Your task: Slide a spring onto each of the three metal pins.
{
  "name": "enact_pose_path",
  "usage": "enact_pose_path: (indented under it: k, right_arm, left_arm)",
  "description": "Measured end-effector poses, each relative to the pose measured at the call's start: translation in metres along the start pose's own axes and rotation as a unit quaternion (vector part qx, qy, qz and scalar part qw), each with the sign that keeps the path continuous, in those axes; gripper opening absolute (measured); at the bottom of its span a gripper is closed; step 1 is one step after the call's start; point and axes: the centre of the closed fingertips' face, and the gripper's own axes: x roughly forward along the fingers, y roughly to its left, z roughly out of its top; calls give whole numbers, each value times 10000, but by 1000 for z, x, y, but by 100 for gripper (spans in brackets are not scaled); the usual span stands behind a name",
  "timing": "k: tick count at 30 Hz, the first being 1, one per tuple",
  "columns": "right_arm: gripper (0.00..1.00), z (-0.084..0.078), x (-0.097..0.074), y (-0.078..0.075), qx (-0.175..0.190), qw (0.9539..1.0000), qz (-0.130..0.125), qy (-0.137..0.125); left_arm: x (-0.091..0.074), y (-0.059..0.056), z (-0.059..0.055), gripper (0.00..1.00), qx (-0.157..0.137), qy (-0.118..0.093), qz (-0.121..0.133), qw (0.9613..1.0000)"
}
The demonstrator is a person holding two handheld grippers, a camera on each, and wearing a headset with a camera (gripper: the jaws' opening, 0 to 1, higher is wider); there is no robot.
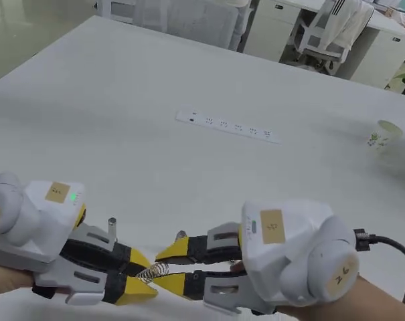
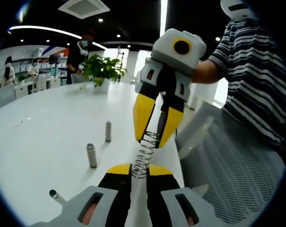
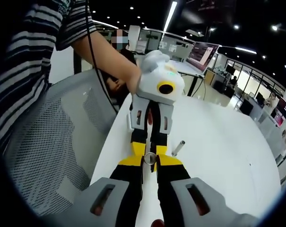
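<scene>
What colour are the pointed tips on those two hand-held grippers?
Yellow, on both the left gripper and right gripper; the left gripper view shows it best.

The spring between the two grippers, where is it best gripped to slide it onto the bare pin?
Grip the spring across its coils near one end, from the side, as the left gripper does. It is a thin open coil, so that likely leaves the far end free for the bare pin. The right gripper pinches that far end now.
</scene>
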Motion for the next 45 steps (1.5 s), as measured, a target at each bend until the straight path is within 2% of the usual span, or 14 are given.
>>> enact_pose_path:
  k: [9, 15, 31, 45]
  right_arm:
    - [8, 8, 2, -3, -72, 10000, 7, -43]
    - [7, 14, 6, -3, -117, 9999, 35, -92]
    - [7, 19, 8, -4, 31, 9998, 51, -184]
    - [7, 18, 7, -3, 0, 9999, 41, -138]
  left_arm:
    - [0, 2, 4, 3, 15, -76, 41, 10000]
    - [4, -1, 6, 3, 22, -108, -6, 9999]
    - [-1, 1, 6, 4, -17, -108, 21, 9999]
    - [-3, 1, 9, 6, -140, -154, 42, 9998]
